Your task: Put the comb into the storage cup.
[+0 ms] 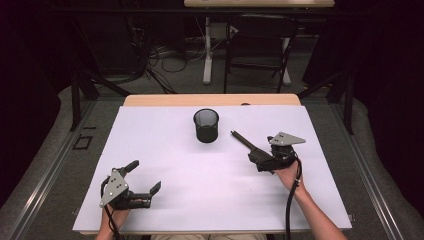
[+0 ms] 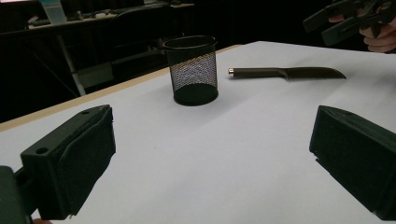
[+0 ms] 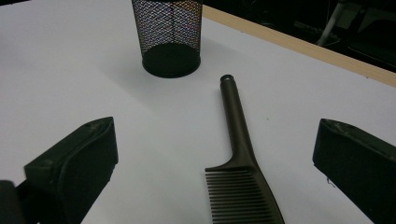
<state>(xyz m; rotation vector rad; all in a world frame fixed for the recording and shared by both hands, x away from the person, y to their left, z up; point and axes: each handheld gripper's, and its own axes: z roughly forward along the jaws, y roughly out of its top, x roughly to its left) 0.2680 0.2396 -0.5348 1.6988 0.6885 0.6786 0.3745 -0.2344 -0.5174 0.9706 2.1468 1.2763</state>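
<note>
Black comb (image 3: 242, 177) lies flat on the white table (image 1: 200, 190), right of the mesh cup (image 1: 206, 125); the right gripper (image 3: 215, 158) straddles it, jaws wide, needing to descend and close. Left gripper (image 1: 145, 180) waits open, near-left.

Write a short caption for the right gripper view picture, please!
Open right tool hovers over a dark comb lying flat on the white table, near a black mesh cup.

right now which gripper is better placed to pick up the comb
Right. The right gripper hangs open directly over the comb, jaws on either side of it. The left gripper is far across the table, also open.
</note>
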